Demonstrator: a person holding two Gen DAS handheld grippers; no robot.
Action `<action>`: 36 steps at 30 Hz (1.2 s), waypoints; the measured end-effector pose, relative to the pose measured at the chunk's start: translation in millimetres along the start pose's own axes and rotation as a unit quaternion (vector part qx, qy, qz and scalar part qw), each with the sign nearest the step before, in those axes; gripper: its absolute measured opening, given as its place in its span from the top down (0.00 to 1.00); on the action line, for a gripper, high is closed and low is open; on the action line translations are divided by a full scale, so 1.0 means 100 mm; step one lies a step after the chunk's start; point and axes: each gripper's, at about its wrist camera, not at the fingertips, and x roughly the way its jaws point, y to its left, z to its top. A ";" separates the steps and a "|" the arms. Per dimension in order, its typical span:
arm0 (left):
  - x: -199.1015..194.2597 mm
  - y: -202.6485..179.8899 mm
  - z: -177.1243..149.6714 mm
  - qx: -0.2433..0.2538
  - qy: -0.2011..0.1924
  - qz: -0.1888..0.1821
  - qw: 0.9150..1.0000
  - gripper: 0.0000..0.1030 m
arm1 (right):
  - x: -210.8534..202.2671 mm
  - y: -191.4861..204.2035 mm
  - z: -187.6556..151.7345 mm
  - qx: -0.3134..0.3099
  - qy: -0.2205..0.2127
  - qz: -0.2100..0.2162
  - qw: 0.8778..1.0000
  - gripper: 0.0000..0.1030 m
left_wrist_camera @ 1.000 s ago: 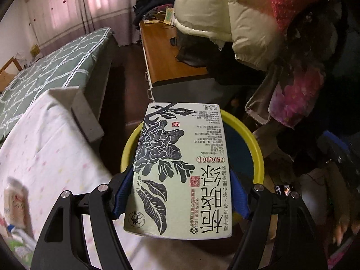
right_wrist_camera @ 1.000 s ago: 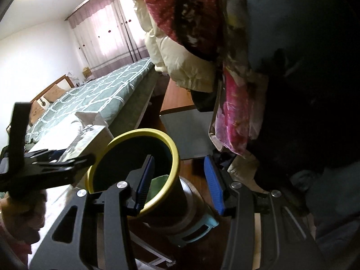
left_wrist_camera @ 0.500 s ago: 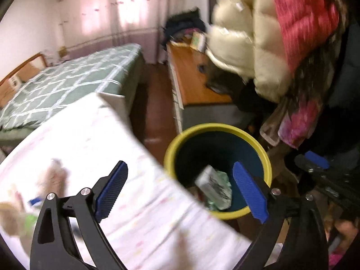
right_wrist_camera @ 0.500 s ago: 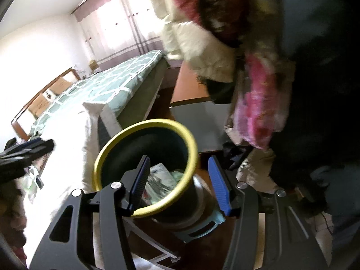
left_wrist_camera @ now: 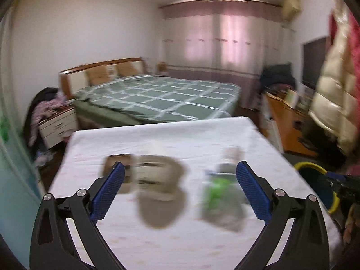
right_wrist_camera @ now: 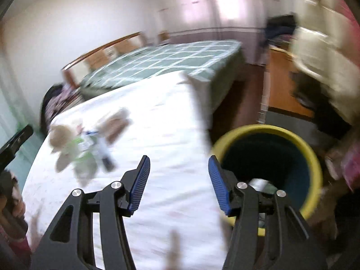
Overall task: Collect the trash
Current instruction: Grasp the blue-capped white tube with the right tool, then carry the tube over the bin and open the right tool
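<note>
Trash (left_wrist_camera: 162, 189) is lying blurred on the white table (left_wrist_camera: 157, 135), with the left gripper (left_wrist_camera: 180, 186) hanging spread and empty over it. Beside the table, the yellow-rimmed bin (right_wrist_camera: 267, 132) is sitting under the right gripper (right_wrist_camera: 178, 180), likewise released.

The desk (left_wrist_camera: 184, 135) under a white cloth carries a blurred cluster: a brown flat packet (left_wrist_camera: 118, 171) on the left, a tan crumpled wrapper (left_wrist_camera: 157, 186) just beside it, and green-and-grey wrappers (left_wrist_camera: 221, 195) to the right. Too smeared to name them closer.
</note>
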 end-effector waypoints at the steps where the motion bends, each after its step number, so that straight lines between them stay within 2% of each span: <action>1: 0.00 0.12 -0.02 -0.009 -0.001 0.006 1.000 0.05 | 0.11 0.21 0.04 -0.018 0.010 0.021 1.000 0.50; 4: 0.06 0.46 -0.11 -0.045 0.005 0.011 0.999 0.05 | 0.30 0.58 0.13 -0.051 0.023 0.048 0.997 0.50; 7: 0.09 0.66 -0.19 -0.070 0.011 0.000 0.997 0.05 | 0.52 0.86 0.23 -0.079 0.030 0.045 0.995 0.50; 9: 0.13 0.71 -0.22 -0.078 0.019 -0.009 0.997 0.05 | 0.72 0.95 0.28 -0.088 0.050 0.043 0.994 0.51; 11: 0.14 0.68 -0.26 -0.078 0.025 -0.013 0.997 0.05 | 0.86 1.00 0.31 -0.089 0.069 0.051 0.992 0.57; 16: 0.20 0.61 -0.28 -0.081 0.027 -0.006 0.996 0.05 | 1.07 0.99 0.28 -0.087 0.111 0.076 0.987 0.58; 21: 0.26 0.63 -0.30 -0.083 0.033 0.000 0.996 0.05 | 1.18 1.08 0.21 -0.090 0.135 0.105 0.981 0.63; 22: 0.26 0.63 -0.30 -0.082 0.034 0.002 0.996 0.05 | 1.18 1.09 0.19 -0.091 0.137 0.108 0.980 0.68; 23: 0.27 0.62 -0.30 -0.081 0.034 0.004 0.996 0.05 | 1.18 1.10 0.18 -0.092 0.139 0.109 0.980 0.78; 24: 0.29 0.61 -0.31 -0.076 0.033 0.009 0.997 0.05 | 1.18 1.12 0.17 -0.092 0.140 0.113 0.979 0.80; 26: 0.29 0.59 -0.30 -0.068 0.028 0.014 0.997 0.05 | 1.13 1.15 0.15 -0.092 0.135 0.120 0.979 0.92; 36: 0.32 0.48 -0.30 -0.039 0.016 0.010 0.999 0.05 | 0.95 1.21 0.20 -0.106 0.078 0.123 0.984 0.94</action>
